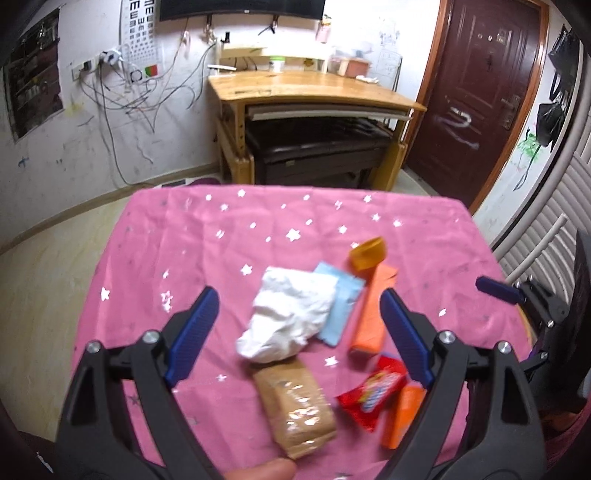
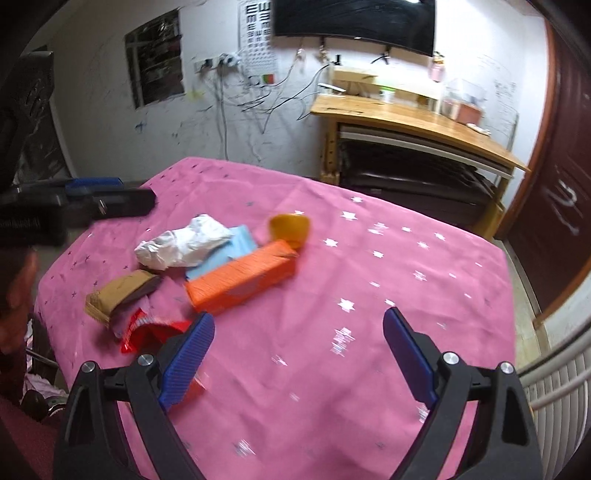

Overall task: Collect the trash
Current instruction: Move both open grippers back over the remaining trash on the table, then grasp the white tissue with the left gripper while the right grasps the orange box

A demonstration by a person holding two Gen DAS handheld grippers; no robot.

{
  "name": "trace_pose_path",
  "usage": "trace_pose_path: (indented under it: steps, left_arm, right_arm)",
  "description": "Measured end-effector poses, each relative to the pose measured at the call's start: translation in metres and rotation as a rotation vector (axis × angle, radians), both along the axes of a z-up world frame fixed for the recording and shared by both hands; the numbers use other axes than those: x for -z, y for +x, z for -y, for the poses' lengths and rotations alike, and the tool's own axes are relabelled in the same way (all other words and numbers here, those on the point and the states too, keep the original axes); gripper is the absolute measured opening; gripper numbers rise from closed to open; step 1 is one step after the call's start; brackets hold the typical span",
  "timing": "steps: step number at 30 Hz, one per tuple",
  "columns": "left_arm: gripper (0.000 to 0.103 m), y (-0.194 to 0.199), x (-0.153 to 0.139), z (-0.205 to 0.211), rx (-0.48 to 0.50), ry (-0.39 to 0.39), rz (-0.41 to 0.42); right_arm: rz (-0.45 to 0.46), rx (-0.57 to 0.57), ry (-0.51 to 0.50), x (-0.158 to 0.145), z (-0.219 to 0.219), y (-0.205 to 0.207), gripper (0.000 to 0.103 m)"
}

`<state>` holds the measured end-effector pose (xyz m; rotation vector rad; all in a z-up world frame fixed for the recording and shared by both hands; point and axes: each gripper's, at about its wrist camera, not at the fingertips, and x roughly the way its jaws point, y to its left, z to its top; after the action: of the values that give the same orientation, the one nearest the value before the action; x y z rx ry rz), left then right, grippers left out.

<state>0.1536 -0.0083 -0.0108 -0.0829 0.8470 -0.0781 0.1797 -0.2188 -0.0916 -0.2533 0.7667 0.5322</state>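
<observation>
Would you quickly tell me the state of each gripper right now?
Left gripper: open, holding nothing.
Right gripper: open, holding nothing.

From my right wrist view, my near blue ribbed finger pad covers most of the small orange packet and the near end of the crinkled red snack wrapper, whose print is too smeared to read. In my left wrist view the small orange packet is partly behind the right pad. The black wall screen is cut off at the top edge.
</observation>
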Motion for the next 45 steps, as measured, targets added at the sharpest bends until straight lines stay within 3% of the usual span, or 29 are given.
trace_pose_path:
  steps: [10, 13, 15, 18, 21, 33, 45]
  left_arm:
    - [0.085, 0.004, 0.039, -0.017, 0.039, 0.013, -0.070]
    - [0.066, 0.006, 0.048, -0.016, 0.061, 0.030, -0.086]
    - [0.038, 0.009, 0.055, -0.018, 0.070, 0.019, -0.115]
    - [0.023, 0.009, 0.061, -0.020, 0.068, 0.011, -0.128]
    - [0.017, 0.009, 0.061, -0.023, 0.066, -0.003, -0.124]
    - [0.017, -0.005, 0.034, -0.054, 0.007, -0.071, -0.052]
    - [0.017, -0.011, 0.029, -0.063, 0.021, -0.113, -0.024]
  right_arm:
    - [-0.017, -0.060, -0.046, 0.006, -0.052, 0.013, 0.086]
    - [-0.020, -0.066, -0.054, 0.009, -0.060, 0.016, 0.087]
    - [-0.024, -0.065, -0.059, 0.010, -0.064, 0.019, 0.087]
    - [-0.027, -0.065, -0.066, 0.012, -0.068, 0.022, 0.087]
    - [-0.034, -0.052, -0.076, 0.017, -0.072, 0.027, 0.087]
    - [-0.058, -0.002, -0.072, 0.027, -0.077, 0.043, 0.087]
    - [-0.149, 0.061, -0.034, 0.032, -0.070, 0.053, 0.087]
